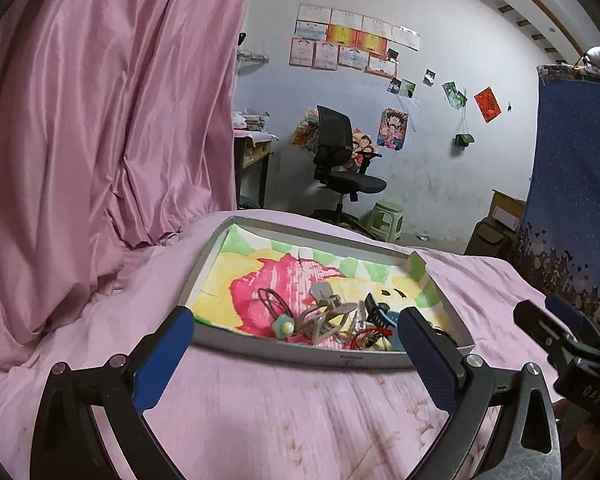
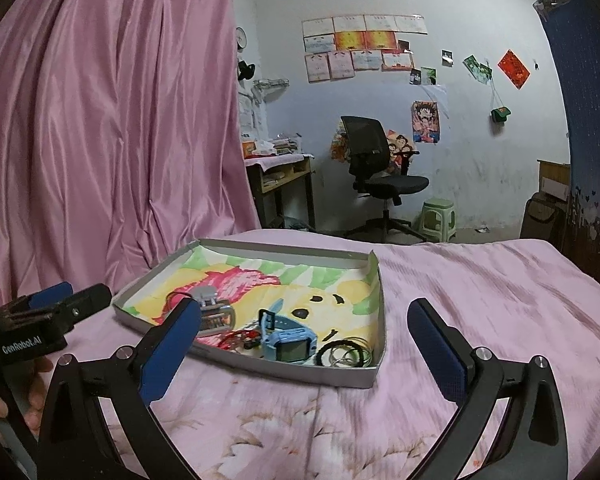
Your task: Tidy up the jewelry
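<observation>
1. Left wrist view: the left hand-held gripper is hovering with its fingers spread wide and nothing between them, just short of the near edge of the tray that is sitting on the bed. The jewelry pile is lying straight ahead, heaped against the tray's near wall. The tray's long side is running across the gripper's line of approach.

2. Right wrist view: the right hand-held gripper is likewise gaping wide and carrying nothing. The blue watch and bangles are sitting straight ahead near the tray's near right corner, probably closer to this gripper, so it seems better placed to reach them.
</observation>
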A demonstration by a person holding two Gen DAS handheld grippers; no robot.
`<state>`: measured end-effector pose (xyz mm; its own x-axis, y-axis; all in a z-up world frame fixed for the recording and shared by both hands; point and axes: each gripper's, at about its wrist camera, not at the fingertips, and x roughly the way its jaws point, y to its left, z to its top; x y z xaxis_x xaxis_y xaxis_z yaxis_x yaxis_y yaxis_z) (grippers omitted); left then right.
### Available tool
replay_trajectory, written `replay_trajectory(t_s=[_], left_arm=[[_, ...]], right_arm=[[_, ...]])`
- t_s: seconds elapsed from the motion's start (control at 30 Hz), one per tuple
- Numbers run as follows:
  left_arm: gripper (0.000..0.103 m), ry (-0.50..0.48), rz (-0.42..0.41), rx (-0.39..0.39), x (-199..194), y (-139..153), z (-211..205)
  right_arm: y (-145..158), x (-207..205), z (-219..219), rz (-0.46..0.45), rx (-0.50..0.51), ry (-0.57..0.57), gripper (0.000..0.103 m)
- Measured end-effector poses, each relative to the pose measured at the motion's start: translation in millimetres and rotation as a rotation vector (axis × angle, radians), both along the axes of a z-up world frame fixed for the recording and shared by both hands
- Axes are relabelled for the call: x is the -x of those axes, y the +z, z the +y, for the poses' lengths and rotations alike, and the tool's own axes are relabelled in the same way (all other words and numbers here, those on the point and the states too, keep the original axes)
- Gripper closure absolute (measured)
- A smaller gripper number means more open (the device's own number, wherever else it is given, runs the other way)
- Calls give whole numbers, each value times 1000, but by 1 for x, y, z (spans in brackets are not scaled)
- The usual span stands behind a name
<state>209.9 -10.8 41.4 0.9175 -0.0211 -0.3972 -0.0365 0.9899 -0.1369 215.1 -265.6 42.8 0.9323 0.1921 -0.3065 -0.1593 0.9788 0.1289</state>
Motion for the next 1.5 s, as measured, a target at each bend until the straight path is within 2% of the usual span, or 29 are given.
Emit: replay_trajectory(t_s=[0.33,1.17,1.5], left_arm=[[1,20,-37,-21,34,6,8],[0,45,-73,-52,111,-2,27],[0,31,-82,-47,136,-7,27]], right_arm=[[2,29,11,-15,-1,21,1],[-4,101,30,-41,8,43,1],[-17,126,28,-28,-5,22,1]])
